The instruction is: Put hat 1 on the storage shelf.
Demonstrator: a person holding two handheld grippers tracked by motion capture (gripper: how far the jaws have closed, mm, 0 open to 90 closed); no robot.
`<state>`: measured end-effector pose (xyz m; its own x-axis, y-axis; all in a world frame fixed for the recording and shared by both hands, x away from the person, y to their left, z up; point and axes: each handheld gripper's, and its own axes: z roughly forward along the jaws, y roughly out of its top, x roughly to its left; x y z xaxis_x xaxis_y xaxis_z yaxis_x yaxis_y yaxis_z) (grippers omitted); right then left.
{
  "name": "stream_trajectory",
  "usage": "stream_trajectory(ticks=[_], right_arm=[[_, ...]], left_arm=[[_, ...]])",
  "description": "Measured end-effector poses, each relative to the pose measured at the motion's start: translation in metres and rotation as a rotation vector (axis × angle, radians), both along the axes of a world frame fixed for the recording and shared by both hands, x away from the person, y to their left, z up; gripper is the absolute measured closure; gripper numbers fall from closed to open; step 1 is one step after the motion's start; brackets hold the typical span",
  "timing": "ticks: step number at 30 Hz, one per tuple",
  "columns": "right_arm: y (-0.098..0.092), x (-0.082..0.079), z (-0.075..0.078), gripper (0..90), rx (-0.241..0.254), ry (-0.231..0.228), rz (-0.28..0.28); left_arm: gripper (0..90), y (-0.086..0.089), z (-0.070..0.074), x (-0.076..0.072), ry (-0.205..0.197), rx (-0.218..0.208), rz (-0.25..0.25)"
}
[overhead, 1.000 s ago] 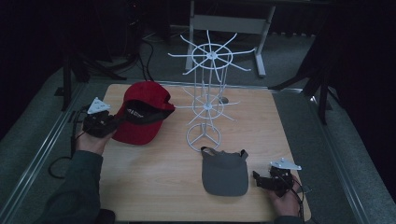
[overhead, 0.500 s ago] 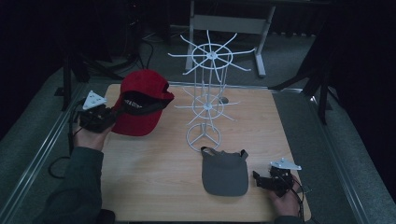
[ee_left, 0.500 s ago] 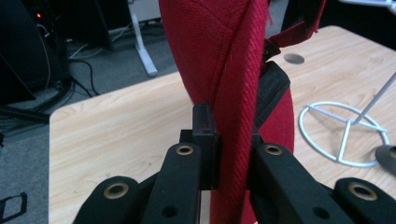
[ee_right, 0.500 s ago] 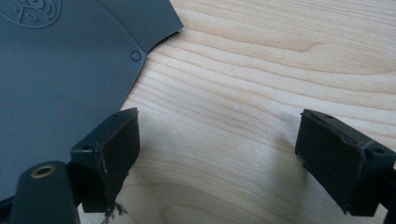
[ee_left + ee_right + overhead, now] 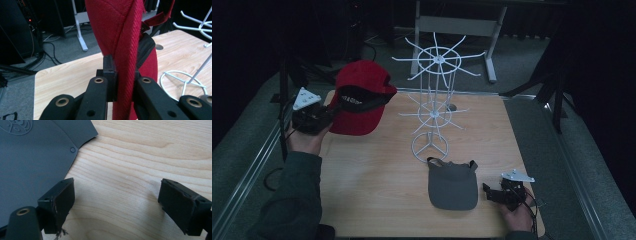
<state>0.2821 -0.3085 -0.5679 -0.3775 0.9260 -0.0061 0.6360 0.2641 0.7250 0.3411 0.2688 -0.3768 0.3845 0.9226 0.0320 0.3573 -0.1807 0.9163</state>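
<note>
Cap (image 5: 360, 97), red, hangs above the bench's (image 5: 377, 200) far-left corner, its fabric pinched tight in the left hand-held gripper (image 5: 123, 82); the crown is cut off at the top of the left gripper view. Right hand-held gripper (image 5: 116, 202) rests wide apart on the wood beside a grey visor (image 5: 452, 184). White rack (image 5: 434, 97) stands mid-bench.

I'm working in a dim lab or studio space — bare wooden table (image 5: 377, 190), grey carpet (image 5: 247, 130), cables on the floor (image 5: 47, 56), metal stand legs (image 5: 492, 50) — no daylight.
</note>
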Motion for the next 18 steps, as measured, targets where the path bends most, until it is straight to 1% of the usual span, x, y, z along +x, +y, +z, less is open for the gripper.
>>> stream_trajectory(ticks=[3,12,14,18], right_arm=[[0.0,0.0,0.0,13.8,-0.001,-0.001,0.001],[0.0,0.0,0.0,13.8,-0.002,-0.002,0.002],[0.0,0.0,0.0,13.8,-0.002,-0.002,0.002],[0.0,0.0,0.0,13.8,-0.002,-0.002,0.002]], left_arm=[[85.0,-0.002,0.004,0.002,-0.011,-0.015,0.004],[85.0,-0.007,0.015,0.007,-0.026,-0.01,-0.004],[85.0,-0.009,0.02,0.009,-0.04,-0.025,-0.001],[85.0,-0.01,0.025,0.011,-0.052,-0.029,0.001]])
